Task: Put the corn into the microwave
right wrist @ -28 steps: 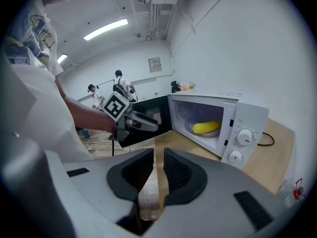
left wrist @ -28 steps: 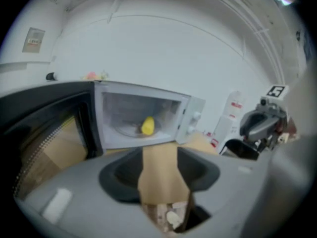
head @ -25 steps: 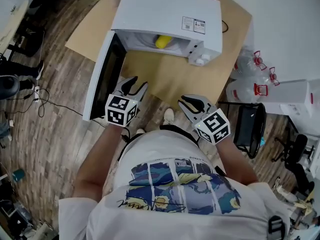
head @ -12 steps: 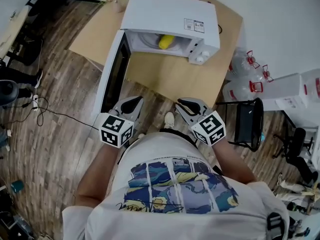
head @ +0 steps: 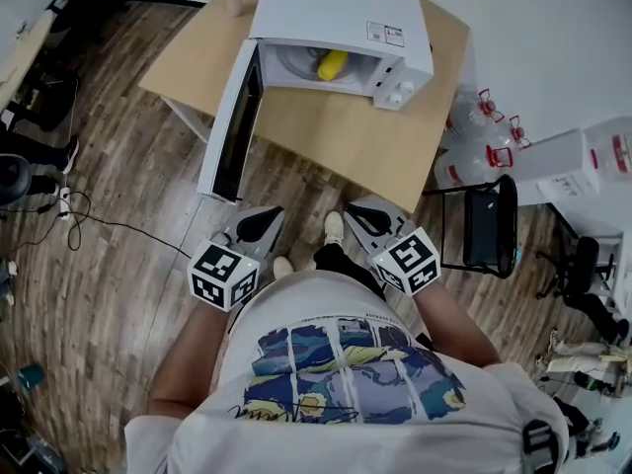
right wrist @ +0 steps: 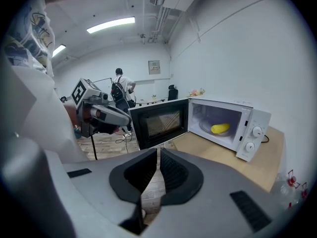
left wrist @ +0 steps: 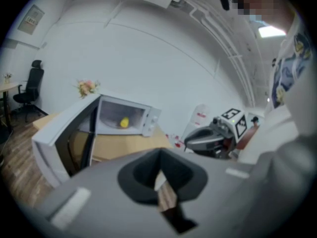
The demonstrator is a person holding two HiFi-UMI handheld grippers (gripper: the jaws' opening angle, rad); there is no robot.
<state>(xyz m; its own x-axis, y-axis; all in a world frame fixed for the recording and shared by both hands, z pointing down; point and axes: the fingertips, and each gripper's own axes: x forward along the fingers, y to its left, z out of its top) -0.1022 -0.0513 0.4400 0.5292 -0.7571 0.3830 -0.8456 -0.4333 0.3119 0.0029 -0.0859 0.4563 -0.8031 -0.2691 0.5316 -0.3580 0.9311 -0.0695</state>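
Corn [head: 332,64] lies well beyond your left gripper [head: 269,215] and right gripper [head: 357,212], two tools with jaws pressed together and empty, short of the desk's [head: 365,146] near edge. Just one, yellow and stubby, sits inside the single white microwave [head: 336,13] at the far edge, its door [head: 227,126] swung wide.

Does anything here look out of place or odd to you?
Only the microwave: its door hangs wide open, out past the edge of the table, with the corn lying inside. Nothing looks spilled or damaged.
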